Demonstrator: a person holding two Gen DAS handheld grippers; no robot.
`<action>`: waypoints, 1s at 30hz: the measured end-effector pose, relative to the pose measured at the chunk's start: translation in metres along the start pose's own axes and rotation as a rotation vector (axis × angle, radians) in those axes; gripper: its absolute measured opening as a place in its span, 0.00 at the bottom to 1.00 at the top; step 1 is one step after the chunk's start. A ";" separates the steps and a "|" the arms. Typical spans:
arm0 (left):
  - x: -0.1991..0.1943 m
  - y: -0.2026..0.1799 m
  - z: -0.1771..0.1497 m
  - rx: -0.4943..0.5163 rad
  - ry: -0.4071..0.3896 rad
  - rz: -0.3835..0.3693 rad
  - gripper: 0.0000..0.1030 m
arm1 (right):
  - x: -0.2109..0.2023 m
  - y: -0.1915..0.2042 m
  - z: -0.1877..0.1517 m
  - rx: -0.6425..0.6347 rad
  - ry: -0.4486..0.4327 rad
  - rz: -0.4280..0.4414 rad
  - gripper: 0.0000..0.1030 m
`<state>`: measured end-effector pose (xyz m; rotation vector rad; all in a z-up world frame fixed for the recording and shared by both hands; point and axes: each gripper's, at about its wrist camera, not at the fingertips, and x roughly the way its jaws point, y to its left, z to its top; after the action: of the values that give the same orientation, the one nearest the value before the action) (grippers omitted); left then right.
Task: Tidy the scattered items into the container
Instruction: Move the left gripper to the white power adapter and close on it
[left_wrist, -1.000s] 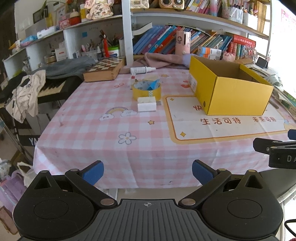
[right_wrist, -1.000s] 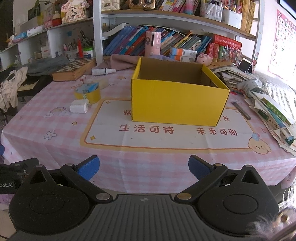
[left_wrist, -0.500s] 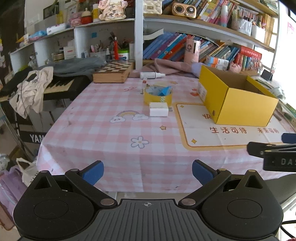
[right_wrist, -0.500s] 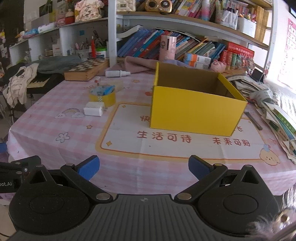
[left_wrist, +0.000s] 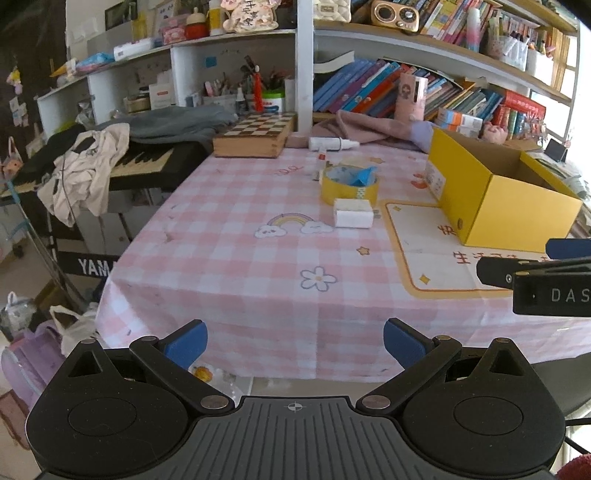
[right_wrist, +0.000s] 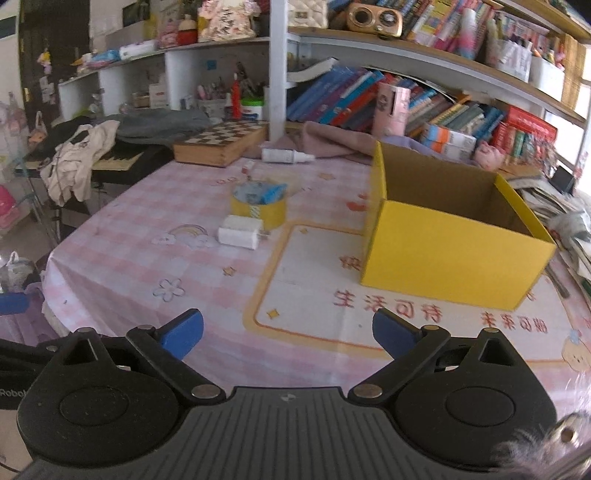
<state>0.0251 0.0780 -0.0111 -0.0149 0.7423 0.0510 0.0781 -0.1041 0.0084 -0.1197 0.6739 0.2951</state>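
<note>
Yellow cardboard box (right_wrist: 454, 254): open-topped, two o'clock, ready for loading. White charger (right_wrist: 240, 233) against yellow tape roll (right_wrist: 258, 208), eleven o'clock. Left gripper (left_wrist: 293, 341) spread wide, empty. Right gripper (right_wrist: 288, 334) wide, jaws just narrowing slightly, nothing between.

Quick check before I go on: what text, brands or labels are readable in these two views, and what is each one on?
"YAM", cut off by the tablecloth: front of the keyboard.
"DAS", cut off by the frame edge: the right gripper seen from the left wrist.
"Robo", cut off: the left gripper seen from the right wrist.
"生活可待 未来可期": printed mat under the yellow box.
Book spines, shelf boxes, box sticker: too small to read.
</note>
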 end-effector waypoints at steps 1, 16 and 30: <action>0.001 0.001 0.000 0.000 -0.003 0.002 1.00 | 0.002 0.000 0.002 0.000 -0.005 0.003 0.94; 0.037 0.003 0.026 0.028 0.005 -0.031 0.98 | 0.041 0.005 0.038 -0.019 -0.033 0.046 0.86; 0.081 0.003 0.064 0.022 0.013 -0.046 0.94 | 0.084 -0.008 0.094 0.000 -0.073 0.091 0.80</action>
<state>0.1278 0.0868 -0.0183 -0.0110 0.7553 -0.0007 0.1994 -0.0729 0.0286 -0.0782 0.6081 0.3853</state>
